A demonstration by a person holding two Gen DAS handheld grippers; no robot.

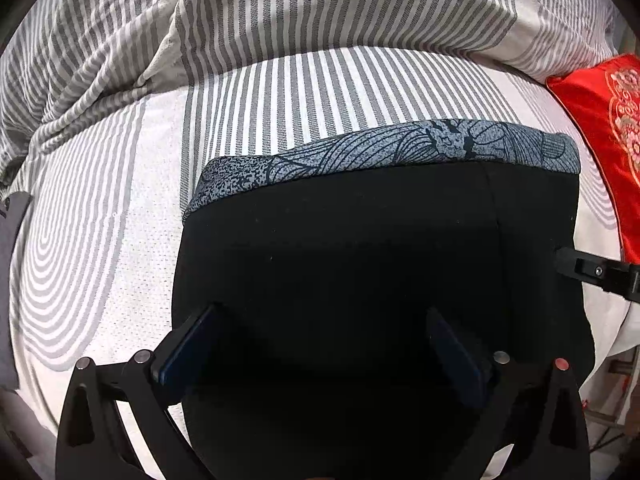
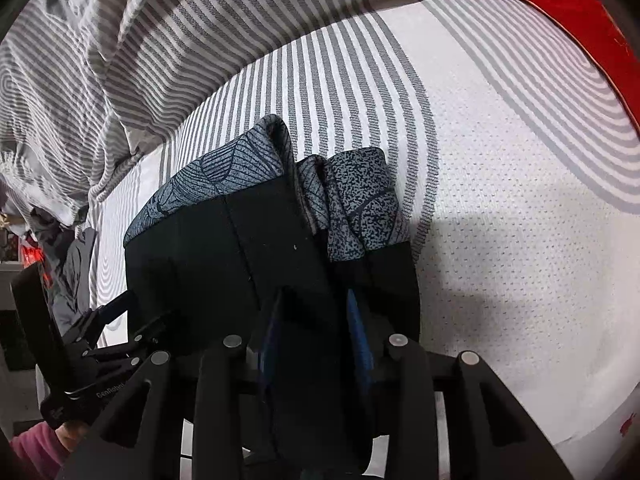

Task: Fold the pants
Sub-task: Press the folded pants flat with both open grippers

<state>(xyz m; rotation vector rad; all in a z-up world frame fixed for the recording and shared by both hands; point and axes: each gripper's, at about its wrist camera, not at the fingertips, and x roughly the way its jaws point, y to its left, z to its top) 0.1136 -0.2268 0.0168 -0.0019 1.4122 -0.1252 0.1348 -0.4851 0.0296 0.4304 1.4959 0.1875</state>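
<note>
1. Black fabric of the pants is seen spread over a white bedsheet with grey stripes, the grey patterned waistband lying along the far edge
2. The left gripper is held low over the near part of the pants, its two fingers set wide apart with only flat black cloth seen between them
3. The right gripper is seen from its own camera with narrow jaws closed on a bunched fold of the black cloth, the blue pads pressed against it on both sides
4. Beyond the right gripper, the waistband is doubled over on itself in a crumpled fold
5. A striped duvet is heaped at the far side of the bed, and a red cushion with gold embroidery is placed just beside the pants at the right edge
</note>
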